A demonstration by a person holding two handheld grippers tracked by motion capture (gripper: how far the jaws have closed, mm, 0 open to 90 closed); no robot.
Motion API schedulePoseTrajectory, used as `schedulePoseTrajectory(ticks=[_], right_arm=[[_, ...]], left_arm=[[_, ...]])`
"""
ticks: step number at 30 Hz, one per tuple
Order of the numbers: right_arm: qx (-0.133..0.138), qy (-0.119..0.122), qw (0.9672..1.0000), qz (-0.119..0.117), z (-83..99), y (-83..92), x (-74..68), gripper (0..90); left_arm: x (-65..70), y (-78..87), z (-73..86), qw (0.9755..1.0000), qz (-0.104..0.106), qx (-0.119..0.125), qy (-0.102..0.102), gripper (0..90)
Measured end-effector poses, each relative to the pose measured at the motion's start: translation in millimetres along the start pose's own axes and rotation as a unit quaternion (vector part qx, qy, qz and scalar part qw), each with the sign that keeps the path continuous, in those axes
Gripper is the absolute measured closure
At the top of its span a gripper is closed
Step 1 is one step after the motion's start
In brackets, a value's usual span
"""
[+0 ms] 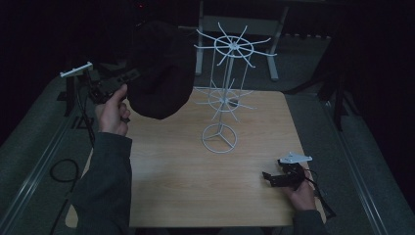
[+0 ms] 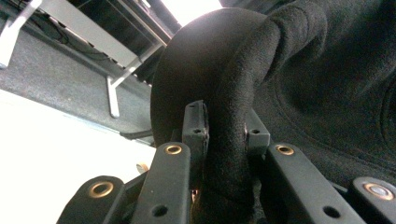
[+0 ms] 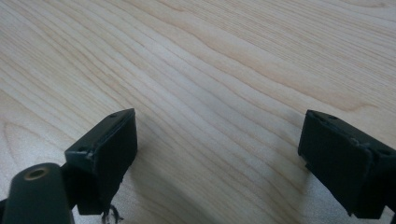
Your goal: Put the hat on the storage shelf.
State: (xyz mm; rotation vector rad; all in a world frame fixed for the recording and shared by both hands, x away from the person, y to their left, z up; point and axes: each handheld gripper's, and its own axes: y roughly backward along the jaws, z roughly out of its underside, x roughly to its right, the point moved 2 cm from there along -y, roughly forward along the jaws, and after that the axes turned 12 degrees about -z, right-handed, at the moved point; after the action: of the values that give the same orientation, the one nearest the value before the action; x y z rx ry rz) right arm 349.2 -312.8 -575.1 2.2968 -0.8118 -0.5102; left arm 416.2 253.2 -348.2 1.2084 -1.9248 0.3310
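Left hand-held gripper (image 2: 225, 135): we see its two black jaws pinched onto the rolled brim of a black hat (image 2: 289, 74), the thick fabric edge squeezed betw. the pads. In the high view the same left hand-held gripper (image 1: 128, 77) is raised at the desk's far-left corner, gripped by the left hand (image 1: 112, 113); the hat (image 1: 159, 68) hangs from its tip, dark crown bulging to the right and downward, lifted clear of the desk (image 1: 171, 176).

Right hand-held gripper (image 3: 217, 144): jaws spread wide, nothing betw. them, w/ bare wood grain of the desk (image 3: 210, 56) just below. In the high view we find the right hand-held gripper (image 1: 269, 177) low over the desk's near-right part, held by the right hand (image 1: 302, 193), its grey three-cornered plate (image 1: 294, 158) on top, well apart from the hat.

Outward: a white wire rack (image 1: 226, 88) stands upright near the desk's centre-back, w/ a ring base, a thin central post and two tiers of radiating hooks. The hat sits just left of the rack's upper tier; whether they touch we cannot tell. Beyond the desk, a grey frame leg (image 2: 112, 95) shows on dark carpet in the left gripper view. A cable loop (image 1: 63, 170) lies on the floor left of the desk.
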Motion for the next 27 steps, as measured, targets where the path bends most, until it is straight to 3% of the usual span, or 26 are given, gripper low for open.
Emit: schedulePoseTrajectory(ticks=[27], right_arm=[[0.000, 0.000, 1.0000, 0.000, 0.0, 0.0, 0.0, 11.6]], left_arm=[[26.0, -15.9, 0.3, 1.0000, 0.000, -0.001, -0.007, 77.7]])
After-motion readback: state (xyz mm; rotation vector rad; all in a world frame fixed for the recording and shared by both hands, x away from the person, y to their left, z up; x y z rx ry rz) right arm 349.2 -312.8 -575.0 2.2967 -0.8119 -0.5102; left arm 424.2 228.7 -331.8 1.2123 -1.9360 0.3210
